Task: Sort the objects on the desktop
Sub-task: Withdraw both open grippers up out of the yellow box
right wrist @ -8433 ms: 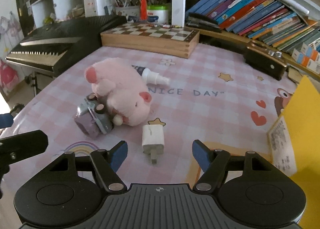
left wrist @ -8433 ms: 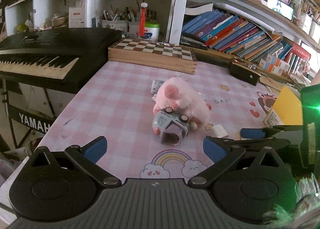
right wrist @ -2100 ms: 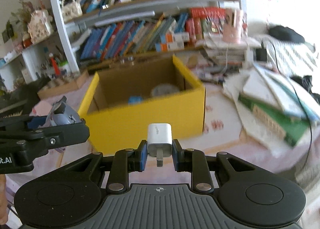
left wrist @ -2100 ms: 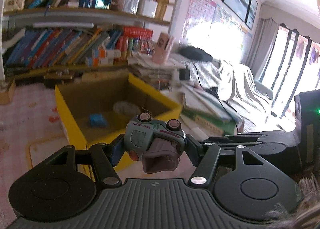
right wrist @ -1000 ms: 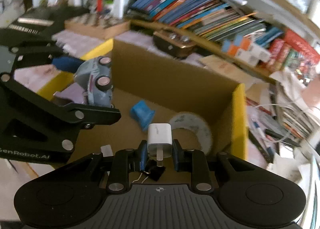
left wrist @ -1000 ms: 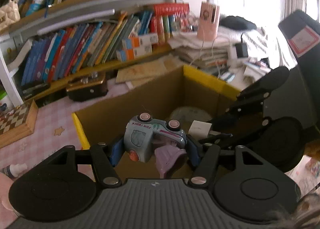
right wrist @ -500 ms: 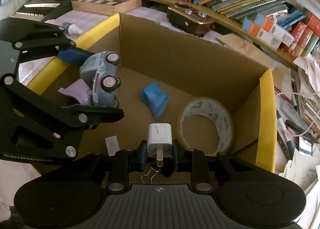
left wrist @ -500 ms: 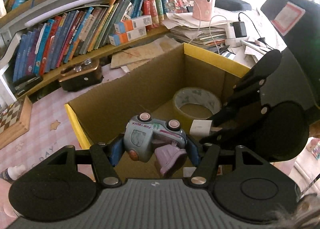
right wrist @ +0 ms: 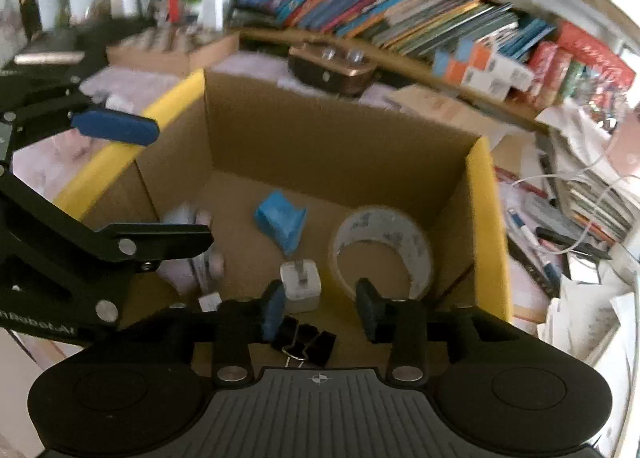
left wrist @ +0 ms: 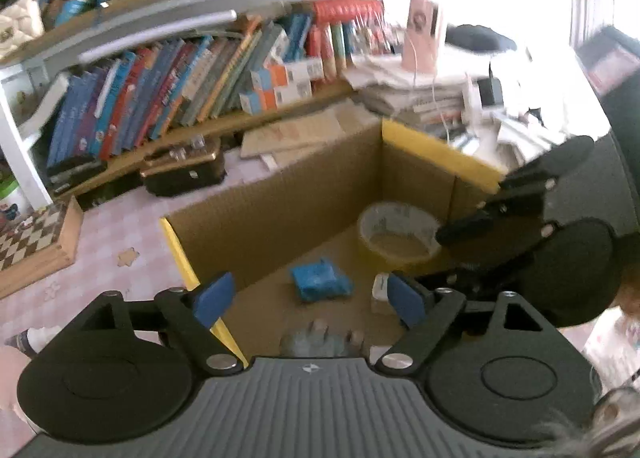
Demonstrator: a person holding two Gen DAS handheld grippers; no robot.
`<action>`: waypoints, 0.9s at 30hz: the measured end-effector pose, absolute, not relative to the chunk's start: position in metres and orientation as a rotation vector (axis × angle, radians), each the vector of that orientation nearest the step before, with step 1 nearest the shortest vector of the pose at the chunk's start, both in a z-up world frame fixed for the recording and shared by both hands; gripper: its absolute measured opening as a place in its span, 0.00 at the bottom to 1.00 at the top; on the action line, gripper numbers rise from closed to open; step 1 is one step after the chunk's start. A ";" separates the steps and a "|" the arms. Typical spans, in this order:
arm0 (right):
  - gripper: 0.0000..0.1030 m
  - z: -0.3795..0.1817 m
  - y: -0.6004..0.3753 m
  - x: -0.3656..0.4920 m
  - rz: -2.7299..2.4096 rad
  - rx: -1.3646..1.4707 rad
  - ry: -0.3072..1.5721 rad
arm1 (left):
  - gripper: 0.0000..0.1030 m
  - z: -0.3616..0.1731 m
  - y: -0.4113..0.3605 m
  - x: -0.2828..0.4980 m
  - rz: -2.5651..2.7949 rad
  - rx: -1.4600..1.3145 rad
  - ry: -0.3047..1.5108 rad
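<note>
My left gripper (left wrist: pixel 308 300) hangs over the yellow cardboard box (left wrist: pixel 436 145), jaws opening, nothing between the pads. The grey toy car (left wrist: pixel 320 340) lies blurred just below it on the box floor; in the right wrist view the toy car (right wrist: pixel 200 250) is partly hidden by a left finger (right wrist: pixel 160 242). My right gripper (right wrist: pixel 320 310) is also over the box (right wrist: pixel 484 217), jaws opening. The white charger (right wrist: pixel 300 284) lies loose on the box floor, close to the left pad and free of both. In the left wrist view the charger (left wrist: pixel 378 286) peeks out beside my right finger.
In the box lie a blue object (right wrist: pixel 282 223), a tape roll (right wrist: pixel 384 254) and black binder clips (right wrist: pixel 304 338). A brown case (left wrist: pixel 184 169) and a chessboard (left wrist: pixel 36 234) stand behind on the pink cloth. Book shelves run along the back, and paper piles (left wrist: pixel 432 85) sit to the right.
Both grippers have opened. The toy car has dropped out of the left gripper into the box, and the charger has dropped from the right gripper onto the box floor.
</note>
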State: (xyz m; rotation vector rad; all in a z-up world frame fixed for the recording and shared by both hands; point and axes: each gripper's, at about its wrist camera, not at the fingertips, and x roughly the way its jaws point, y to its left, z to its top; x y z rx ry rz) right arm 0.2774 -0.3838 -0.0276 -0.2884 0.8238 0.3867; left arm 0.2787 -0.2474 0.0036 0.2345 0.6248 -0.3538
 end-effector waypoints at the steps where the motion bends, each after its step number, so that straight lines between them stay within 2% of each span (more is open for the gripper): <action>1: 0.48 -0.024 -0.385 0.273 0.380 -0.283 0.805 | 0.82 0.007 -0.247 0.275 -0.355 0.226 0.609; 10: 0.55 0.014 -0.399 0.233 0.284 -0.200 0.623 | 0.87 0.041 -0.241 0.237 -0.334 0.155 0.486; 14: 0.66 0.029 -0.414 0.210 0.205 -0.134 0.536 | 0.91 0.055 -0.235 0.218 -0.303 0.094 0.429; 27: 0.66 0.038 -0.432 0.145 0.062 -0.058 0.502 | 0.91 0.071 -0.211 0.166 -0.322 0.013 0.369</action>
